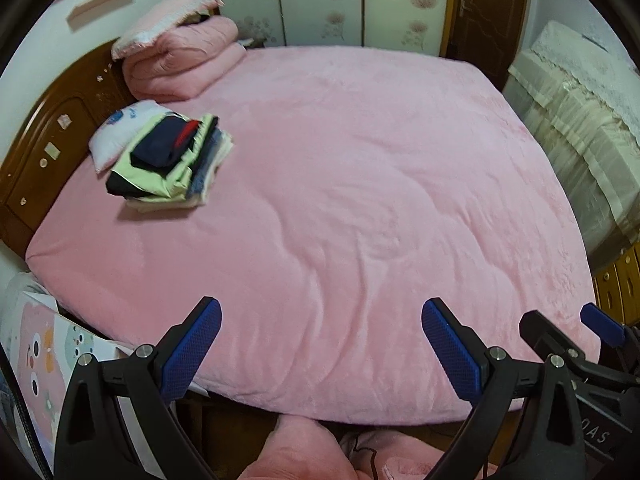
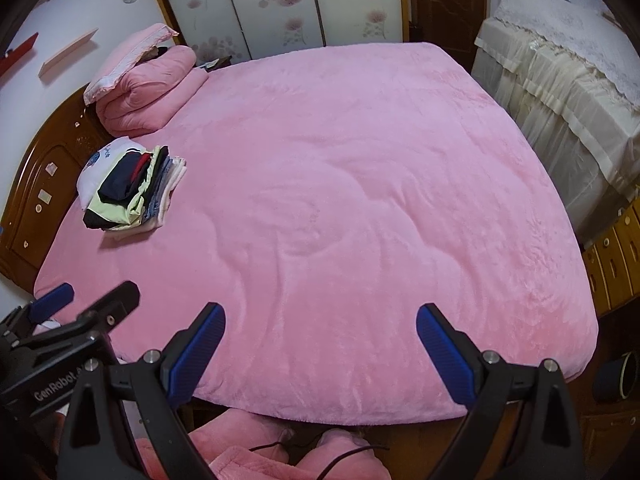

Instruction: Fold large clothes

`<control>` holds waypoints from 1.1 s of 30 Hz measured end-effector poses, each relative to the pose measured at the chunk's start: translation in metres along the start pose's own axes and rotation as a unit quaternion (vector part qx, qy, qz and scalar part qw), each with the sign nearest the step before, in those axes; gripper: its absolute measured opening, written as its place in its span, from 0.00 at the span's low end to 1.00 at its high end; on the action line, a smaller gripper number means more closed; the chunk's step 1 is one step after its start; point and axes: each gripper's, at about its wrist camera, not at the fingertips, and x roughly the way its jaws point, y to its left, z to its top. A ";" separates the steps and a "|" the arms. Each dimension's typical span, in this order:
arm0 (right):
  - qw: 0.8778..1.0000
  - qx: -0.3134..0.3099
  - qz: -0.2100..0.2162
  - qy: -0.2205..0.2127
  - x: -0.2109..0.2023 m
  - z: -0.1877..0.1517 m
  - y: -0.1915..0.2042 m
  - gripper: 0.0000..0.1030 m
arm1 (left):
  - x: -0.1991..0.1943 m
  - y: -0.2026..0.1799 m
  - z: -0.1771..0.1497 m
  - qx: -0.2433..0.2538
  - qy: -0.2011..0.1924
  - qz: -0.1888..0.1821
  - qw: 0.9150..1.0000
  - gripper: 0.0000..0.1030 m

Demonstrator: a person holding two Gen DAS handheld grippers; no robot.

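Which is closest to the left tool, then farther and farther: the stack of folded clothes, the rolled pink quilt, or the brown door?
From the left tool:
1. Stack of folded clothes, left side of bed.
2. Rolled pink quilt, far-left corner by headboard.
3. Brown door, beyond the bed, far right.

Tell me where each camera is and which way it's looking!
Left wrist: sits on the left gripper, above the bed's near edge, looking across the pink bed cover toward the headboard; its own open blue fingers show, the right gripper at right.
Right wrist: sits on the right gripper, facing the same way; its open fingers show, the left gripper at left.
Both see the stack of folded clothes, the folded pink quilt and the wardrobe doors.
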 end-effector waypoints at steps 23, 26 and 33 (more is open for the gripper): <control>1.000 -0.005 -0.031 0.003 -0.006 -0.008 0.006 0.94 | 0.006 -0.002 -0.008 0.005 0.023 0.002 1.000 0.97; 0.999 -0.007 -0.033 0.002 -0.006 -0.007 0.006 0.94 | 0.005 -0.005 -0.008 0.006 0.022 0.006 1.000 0.97; 0.999 -0.014 -0.033 0.004 -0.005 -0.005 0.010 0.94 | 0.001 -0.007 -0.008 0.007 0.018 0.023 1.000 0.97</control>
